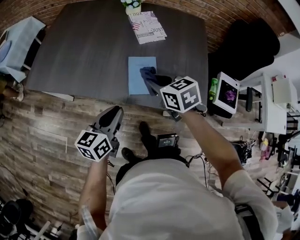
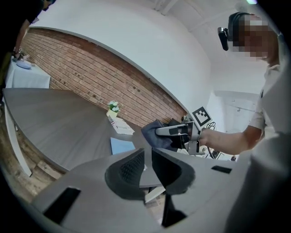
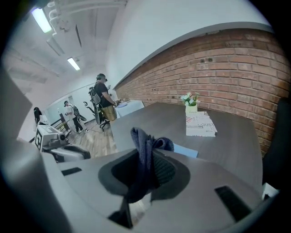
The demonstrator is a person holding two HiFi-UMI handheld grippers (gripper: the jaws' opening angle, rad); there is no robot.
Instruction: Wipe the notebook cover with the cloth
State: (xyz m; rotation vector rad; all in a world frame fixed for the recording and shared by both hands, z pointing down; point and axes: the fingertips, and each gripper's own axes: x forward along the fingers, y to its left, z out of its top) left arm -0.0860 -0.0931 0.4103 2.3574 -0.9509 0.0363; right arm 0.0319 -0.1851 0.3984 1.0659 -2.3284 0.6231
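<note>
A light blue notebook [image 1: 137, 77] lies flat near the front edge of the dark grey table [image 1: 84, 51]. My right gripper [image 1: 153, 84] hovers over the notebook's right side, shut on a dark blue cloth [image 1: 148, 72]. In the right gripper view the cloth [image 3: 143, 145] stands bunched up between the jaws, and the notebook [image 3: 186, 150] shows just beyond. My left gripper [image 1: 114, 114] hangs over the wooden floor in front of the table. Its jaws [image 2: 148, 166] stand a narrow gap apart with nothing between them. From there the notebook [image 2: 121, 145] and the cloth [image 2: 153, 134] are visible.
A printed magazine [image 1: 147, 26] and a small flower pot [image 1: 132, 5] sit at the table's far edge. A black chair [image 1: 243, 47], a white box with a screen [image 1: 227, 93], a green bottle [image 1: 213, 88] and white shelving [image 1: 274, 103] crowd the right. People [image 3: 103, 100] stand far off.
</note>
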